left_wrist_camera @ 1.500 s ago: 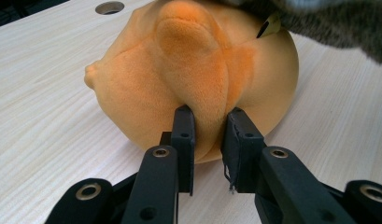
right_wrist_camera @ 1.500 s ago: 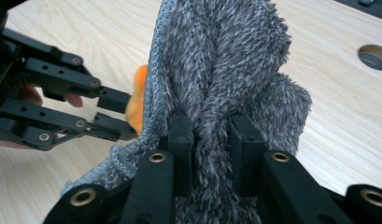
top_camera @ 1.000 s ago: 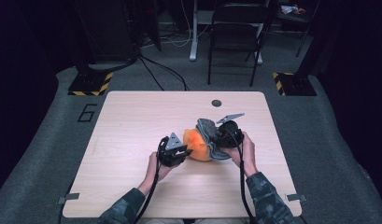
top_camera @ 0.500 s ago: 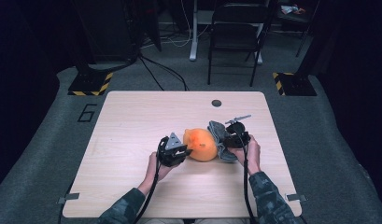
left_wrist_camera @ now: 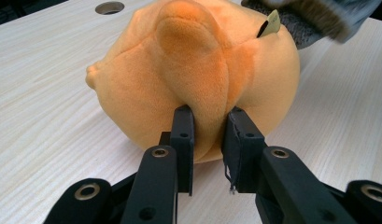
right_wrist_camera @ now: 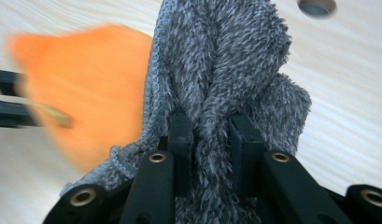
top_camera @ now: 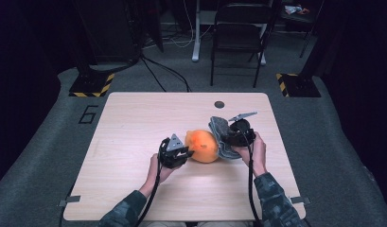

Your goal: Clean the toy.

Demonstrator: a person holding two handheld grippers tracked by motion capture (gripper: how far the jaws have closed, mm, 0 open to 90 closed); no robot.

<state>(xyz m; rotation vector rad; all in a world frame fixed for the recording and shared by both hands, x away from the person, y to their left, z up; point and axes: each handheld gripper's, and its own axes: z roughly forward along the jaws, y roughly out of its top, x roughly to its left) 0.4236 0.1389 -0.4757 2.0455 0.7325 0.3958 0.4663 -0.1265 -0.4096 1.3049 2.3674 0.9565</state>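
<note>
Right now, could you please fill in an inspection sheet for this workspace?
Surface: light wooden table, round cable hole near the far edge.
Job's things: orange plush toy lying mid-table; grey fluffy cloth against its right side.
Clutter: nothing seen.
Grippers: left gripper shut on a fold of the plush toy; right gripper shut on the cloth.
Cables: one black cable trails from each gripper toward the person; more cables lie on the floor behind.
Surroundings: grey carpet, black chair, two hazard-striped bases, a number six marked on the floor.
</note>
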